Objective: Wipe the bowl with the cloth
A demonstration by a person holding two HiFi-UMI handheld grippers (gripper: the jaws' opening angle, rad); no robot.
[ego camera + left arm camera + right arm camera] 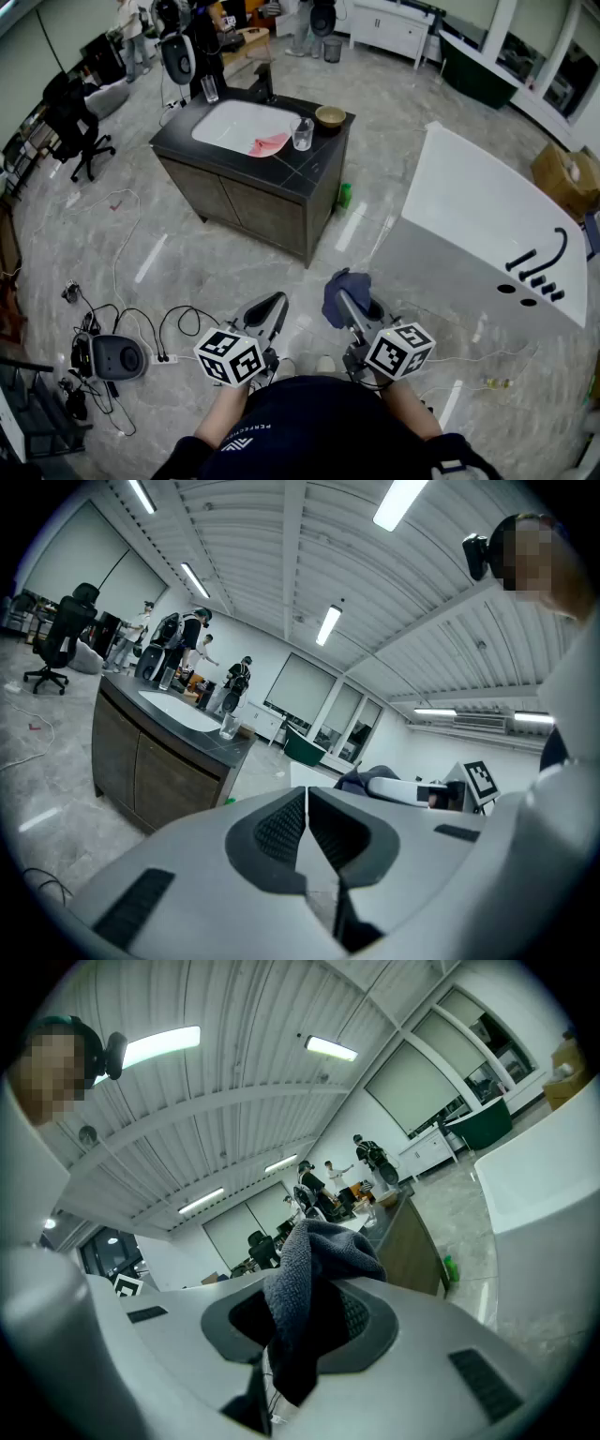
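Glossy marble floor [197,272], sink cabinet [248,192]

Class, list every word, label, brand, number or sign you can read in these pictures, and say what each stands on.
No text can be read in any view.
Shirt: a short line of pale print beside a logo, too small to read.
Marker cube on the left gripper, and the one on the right gripper: black-and-white squares only, no letters.

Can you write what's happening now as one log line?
left gripper: shut, empty | right gripper: shut on cloth | bowl: on counter, far off, untouched
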